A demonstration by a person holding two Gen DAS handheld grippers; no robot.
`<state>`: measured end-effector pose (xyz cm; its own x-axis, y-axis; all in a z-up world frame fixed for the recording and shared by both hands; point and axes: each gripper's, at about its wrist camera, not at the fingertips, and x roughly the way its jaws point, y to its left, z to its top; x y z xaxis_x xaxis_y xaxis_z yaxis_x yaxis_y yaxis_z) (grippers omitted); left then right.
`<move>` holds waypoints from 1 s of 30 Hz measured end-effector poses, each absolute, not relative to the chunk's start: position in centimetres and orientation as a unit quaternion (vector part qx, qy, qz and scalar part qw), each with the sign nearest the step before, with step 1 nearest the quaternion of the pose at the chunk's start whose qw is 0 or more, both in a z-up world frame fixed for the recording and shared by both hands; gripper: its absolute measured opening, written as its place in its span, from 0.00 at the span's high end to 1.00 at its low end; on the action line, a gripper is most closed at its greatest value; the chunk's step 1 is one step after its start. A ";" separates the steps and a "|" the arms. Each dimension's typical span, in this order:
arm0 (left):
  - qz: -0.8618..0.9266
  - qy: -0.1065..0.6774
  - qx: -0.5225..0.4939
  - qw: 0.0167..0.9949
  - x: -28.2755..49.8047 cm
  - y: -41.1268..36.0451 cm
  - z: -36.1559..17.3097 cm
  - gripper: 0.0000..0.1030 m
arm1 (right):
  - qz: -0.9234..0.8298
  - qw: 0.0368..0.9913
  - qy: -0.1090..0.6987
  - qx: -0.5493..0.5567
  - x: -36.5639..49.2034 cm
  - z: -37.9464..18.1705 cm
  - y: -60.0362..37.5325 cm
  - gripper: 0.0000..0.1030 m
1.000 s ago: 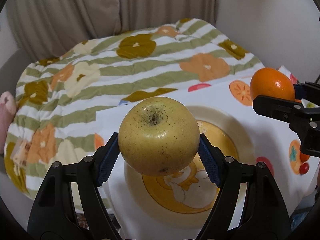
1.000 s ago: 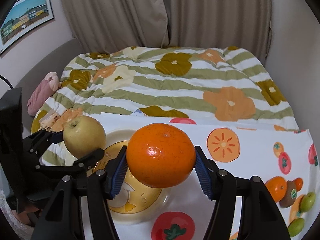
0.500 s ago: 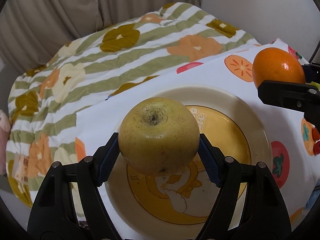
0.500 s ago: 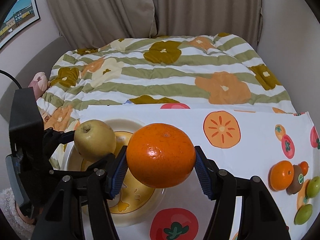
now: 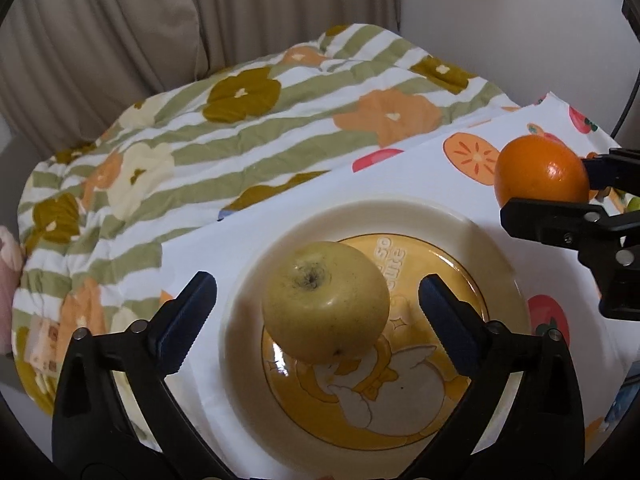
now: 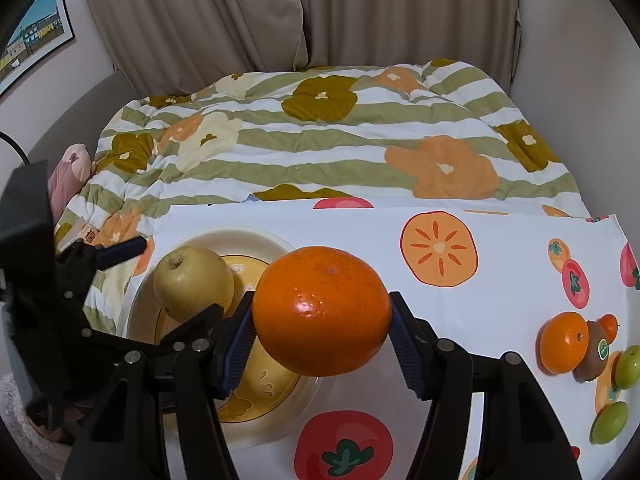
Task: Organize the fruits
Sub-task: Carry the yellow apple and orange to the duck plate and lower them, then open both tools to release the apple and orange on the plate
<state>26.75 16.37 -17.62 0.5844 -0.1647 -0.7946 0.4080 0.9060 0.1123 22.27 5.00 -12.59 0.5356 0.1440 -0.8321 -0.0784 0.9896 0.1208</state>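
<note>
A yellow apple sits on the cream and yellow plate, between the spread fingers of my left gripper, which is open and clear of it on both sides. The apple and plate also show in the right wrist view, left of my right gripper. My right gripper is shut on a large orange and holds it above the plate's right edge. That orange shows at the right in the left wrist view.
A white cloth with fruit prints covers the table. An orange, a kiwi and green fruits lie at its right. A striped floral blanket lies behind. A pink plush is at the left.
My left gripper has lowered to the plate and opened, letting go of the apple, which now rests on the plate. My right gripper still holds the orange nearby.
</note>
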 end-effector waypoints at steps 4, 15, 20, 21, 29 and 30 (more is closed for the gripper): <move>-0.156 0.433 0.124 0.879 26.5 17.6 -16.8 0.00 | 0.075 0.875 0.477 0.024 22.1 -12.4 5.1 0.43; -0.114 0.464 0.064 0.876 24.2 23.1 -16.9 0.00 | 0.167 0.865 0.469 -0.064 23.1 -14.4 8.5 0.43; -0.100 0.476 0.059 0.872 23.7 24.6 -17.9 0.00 | 0.194 0.856 0.468 -0.100 23.8 -15.8 9.9 0.43; -0.099 0.477 0.059 0.871 23.6 24.7 -18.0 0.00 | 0.196 0.855 0.469 -0.107 23.9 -16.1 10.1 0.43; -0.098 0.478 0.056 0.871 23.6 25.3 -18.3 0.00 | 0.182 0.856 0.466 -0.133 24.1 -17.1 10.8 0.39; -0.099 0.477 0.056 0.872 23.6 25.4 -18.2 0.00 | 0.185 0.860 0.459 -0.127 24.0 -16.9 10.7 0.34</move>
